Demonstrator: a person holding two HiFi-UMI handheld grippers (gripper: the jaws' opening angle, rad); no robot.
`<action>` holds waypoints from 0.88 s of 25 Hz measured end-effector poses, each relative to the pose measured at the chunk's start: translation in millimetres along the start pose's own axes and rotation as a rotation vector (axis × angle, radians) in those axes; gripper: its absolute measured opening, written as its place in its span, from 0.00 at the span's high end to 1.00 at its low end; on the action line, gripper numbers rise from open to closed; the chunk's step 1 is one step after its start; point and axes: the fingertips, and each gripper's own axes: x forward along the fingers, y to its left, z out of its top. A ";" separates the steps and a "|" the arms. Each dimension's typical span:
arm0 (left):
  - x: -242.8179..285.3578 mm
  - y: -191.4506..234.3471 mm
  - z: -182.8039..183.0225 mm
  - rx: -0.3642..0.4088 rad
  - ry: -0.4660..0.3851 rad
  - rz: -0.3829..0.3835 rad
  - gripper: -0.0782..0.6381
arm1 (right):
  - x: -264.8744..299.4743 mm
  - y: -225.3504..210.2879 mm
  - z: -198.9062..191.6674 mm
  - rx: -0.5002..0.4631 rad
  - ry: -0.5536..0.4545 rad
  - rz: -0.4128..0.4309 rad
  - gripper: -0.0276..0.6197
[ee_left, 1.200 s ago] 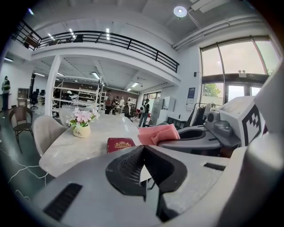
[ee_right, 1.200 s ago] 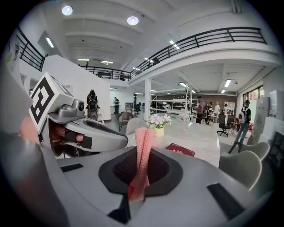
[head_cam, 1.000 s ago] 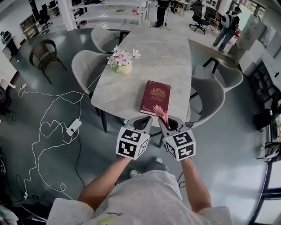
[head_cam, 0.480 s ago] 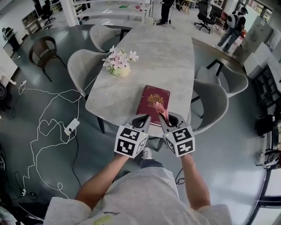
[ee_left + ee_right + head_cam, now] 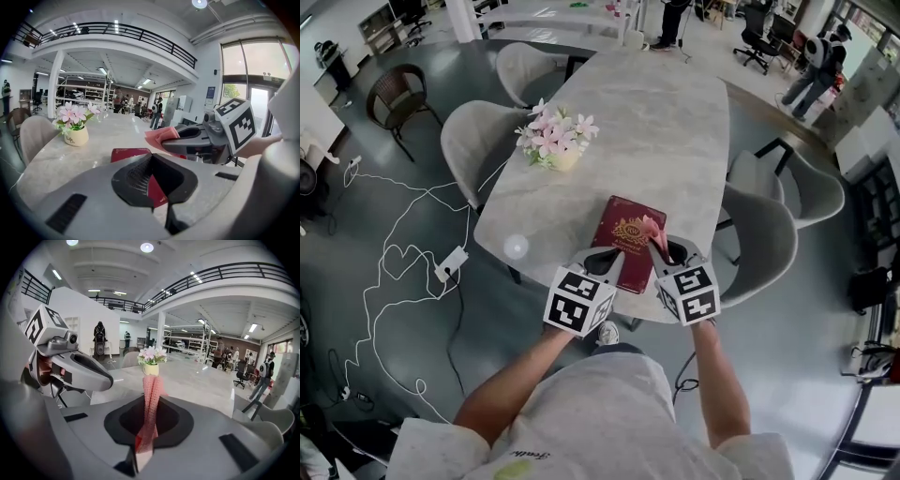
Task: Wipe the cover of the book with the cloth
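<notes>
Book: a dark red book (image 5: 623,234) lies flat at the near end of the desk (image 5: 675,122), its near edge close to the desk's near rim.
Cloth: a pink cloth (image 5: 654,229) sticks out past the tip of the right tongs, over the right side of the book's cover. Whether it touches the cover cannot be told.
Right tongs: the right tongs (image 5: 671,253) are pinched on a fold of the cloth, above the book's near right corner.
Left tongs: the left tongs (image 5: 605,260) are closed together with nothing between them, just beside the right tongs, above the book's near left part.
Flowers: a pot of pink flowers (image 5: 558,145) stands far left of the book, well apart from it.
Chairs: grey chairs (image 5: 473,145) stand along the desk's left and right sides.
Floor: white cables (image 5: 403,272) lie at the left.
</notes>
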 end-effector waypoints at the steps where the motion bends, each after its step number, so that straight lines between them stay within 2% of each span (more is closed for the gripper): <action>1: 4.7 1.9 -0.3 -0.003 0.005 0.000 0.88 | 5.2 -6.4 -1.3 -0.003 0.005 0.002 0.93; 11: 44.5 25.8 -4.9 -0.036 0.057 0.035 0.88 | 58.2 -49.7 -21.3 -0.096 0.068 0.055 0.93; 22: 77.3 35.1 -3.9 -0.093 0.088 0.074 0.88 | 97.5 -76.4 -39.3 -0.138 0.113 0.125 0.93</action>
